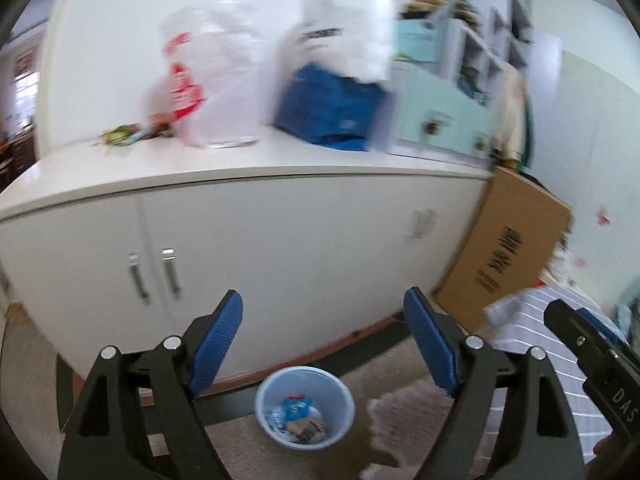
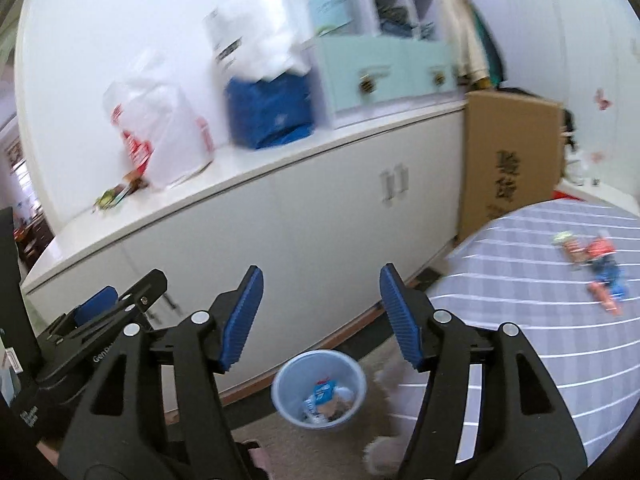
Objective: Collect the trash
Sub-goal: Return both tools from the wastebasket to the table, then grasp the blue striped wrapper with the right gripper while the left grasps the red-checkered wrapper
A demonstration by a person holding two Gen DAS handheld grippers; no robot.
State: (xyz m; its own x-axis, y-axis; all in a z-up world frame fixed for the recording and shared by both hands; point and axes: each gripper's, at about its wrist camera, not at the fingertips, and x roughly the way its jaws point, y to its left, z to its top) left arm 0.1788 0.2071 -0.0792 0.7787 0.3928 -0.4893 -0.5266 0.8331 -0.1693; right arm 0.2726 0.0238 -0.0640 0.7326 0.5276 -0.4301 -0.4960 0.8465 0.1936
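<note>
A pale blue trash bin stands on the carpet in front of a white cabinet; it also shows in the right wrist view. Wrappers lie inside it. My left gripper is open and empty, held above the bin. My right gripper is open and empty, also above the bin. Several colourful wrappers lie on the striped bed cover to the right. More wrappers lie on the cabinet top at the left; they also show in the right wrist view.
The white cabinet carries plastic bags, a blue bag and a mint drawer box. A cardboard box leans between cabinet and bed. A pale stain marks the carpet.
</note>
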